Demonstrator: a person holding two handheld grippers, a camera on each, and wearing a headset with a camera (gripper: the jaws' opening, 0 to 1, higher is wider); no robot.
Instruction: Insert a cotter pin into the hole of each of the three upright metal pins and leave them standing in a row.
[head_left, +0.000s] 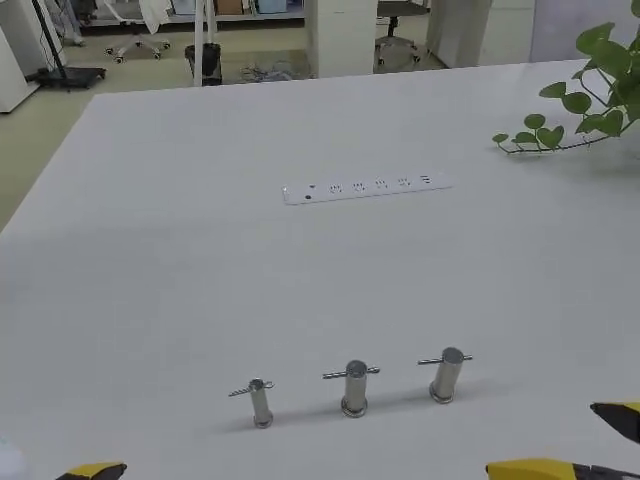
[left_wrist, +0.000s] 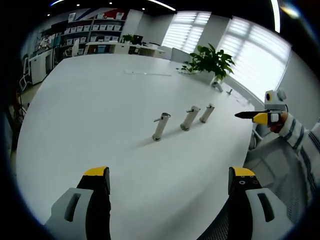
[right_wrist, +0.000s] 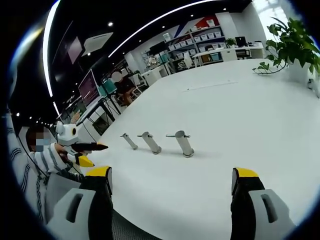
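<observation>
Grippers first: my left gripper (left_wrist: 170, 175) has its jaws wide apart and holds nothing, and my right gripper (right_wrist: 170, 175) is the same, spread and empty. Both hang at the near edge of the white table (head_left: 180, 280). Further in, the three metal pins (head_left: 354, 392) stand upright in a row, near each other but not touching. Each has a cotter pin (head_left: 351, 372) through its top. Beyond them lies a power strip (head_left: 365, 187), and a plant (head_left: 590, 90) is far right.
</observation>
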